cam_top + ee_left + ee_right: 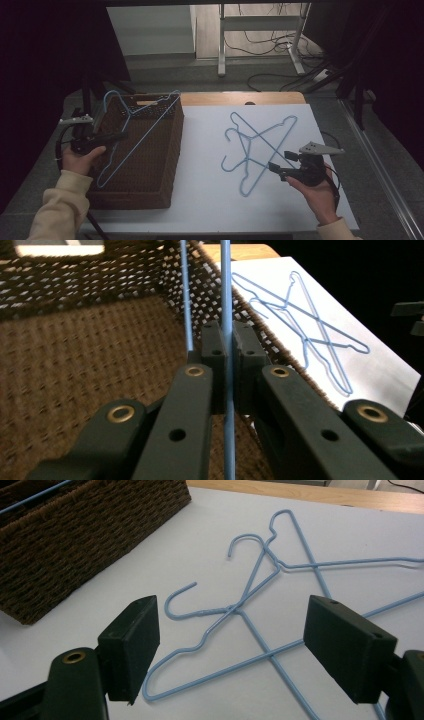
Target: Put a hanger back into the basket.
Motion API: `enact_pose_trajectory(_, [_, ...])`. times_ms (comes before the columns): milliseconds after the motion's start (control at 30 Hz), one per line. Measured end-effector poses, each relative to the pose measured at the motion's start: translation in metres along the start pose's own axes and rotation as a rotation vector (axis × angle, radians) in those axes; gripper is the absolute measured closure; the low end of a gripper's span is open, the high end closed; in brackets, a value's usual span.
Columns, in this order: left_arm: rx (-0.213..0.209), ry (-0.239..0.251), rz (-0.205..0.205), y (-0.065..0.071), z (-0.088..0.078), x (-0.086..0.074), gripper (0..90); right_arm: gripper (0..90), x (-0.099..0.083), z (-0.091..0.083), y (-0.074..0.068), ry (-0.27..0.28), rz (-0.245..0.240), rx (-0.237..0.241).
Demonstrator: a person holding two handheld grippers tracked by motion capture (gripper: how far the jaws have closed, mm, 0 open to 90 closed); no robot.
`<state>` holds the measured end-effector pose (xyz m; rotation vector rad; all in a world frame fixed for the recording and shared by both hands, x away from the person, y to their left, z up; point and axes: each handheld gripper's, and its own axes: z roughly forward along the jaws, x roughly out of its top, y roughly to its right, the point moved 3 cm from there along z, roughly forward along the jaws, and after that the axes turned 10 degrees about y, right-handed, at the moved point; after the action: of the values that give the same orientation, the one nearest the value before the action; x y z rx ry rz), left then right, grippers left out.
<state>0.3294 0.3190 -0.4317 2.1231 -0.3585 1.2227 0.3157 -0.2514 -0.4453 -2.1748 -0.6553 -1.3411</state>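
Covering wooden table (280, 97): white sheet (210, 165)

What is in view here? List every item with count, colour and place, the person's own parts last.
held hanger: 1, light blue wire, over the basket, clamped in the left tongs
loose hangers: 2, light blue wire, crossed on the white table top
basket: 1, dark brown wicker, left part of the table
table: 1, white top with a wooden far edge
desk frame: 1, white, on the floor behind
left tongs: black, shut on the held hanger
right tongs: black, open, over the loose hangers
hands: 2, cream sleeves
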Motion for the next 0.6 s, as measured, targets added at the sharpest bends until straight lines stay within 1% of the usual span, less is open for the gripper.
enact_pose_trajectory(133, [-0.002, -0.005, -0.006, -0.005, -0.007, -0.003, 86.5, 22.8, 0.0, 0.0, 0.0, 0.0, 0.0, -0.001])
enact_pose_trajectory(200, [0.012, -0.018, -0.006, -0.009, -0.012, -0.008, 86.5, 22.8, -0.001, 0.001, 0.0, -0.003, -0.001, 0.001])
enact_pose_trajectory(267, [0.012, -0.026, -0.011, -0.011, -0.013, -0.011, 86.5, 22.8, -0.001, 0.001, -0.001, -0.006, -0.002, 0.003])
enact_pose_trajectory(300, [0.02, -0.053, -0.023, -0.016, -0.013, -0.016, 86.4, 22.8, -0.001, 0.001, -0.001, -0.006, -0.003, 0.003])
enact_pose_trajectory(333, [0.02, -0.053, -0.023, -0.016, -0.013, -0.016, 86.4, 22.8, -0.001, 0.001, -0.001, -0.006, -0.003, 0.003])
enact_pose_trajectory(400, [0.044, -0.088, -0.021, -0.022, -0.012, -0.022, 86.4, 22.9, -0.001, 0.002, -0.001, -0.007, -0.004, 0.004])
enact_pose_trajectory(433, [0.063, -0.094, -0.019, -0.024, -0.011, -0.025, 86.4, 22.9, -0.001, 0.002, -0.001, -0.009, -0.003, 0.004])
enact_pose_trajectory(500, [0.067, -0.113, -0.032, -0.029, -0.009, -0.03, 86.2, 22.9, -0.002, 0.002, -0.001, -0.012, -0.002, 0.002])
enact_pose_trajectory(533, [0.078, -0.13, -0.037, -0.032, -0.007, -0.033, 86.2, 22.9, -0.002, 0.002, -0.001, -0.012, -0.002, 0.002])
enact_pose_trajectory(600, [0.075, -0.154, -0.045, -0.037, -0.002, -0.037, 86.2, 22.9, -0.002, 0.003, 0.0, -0.013, 0.001, 0.002])
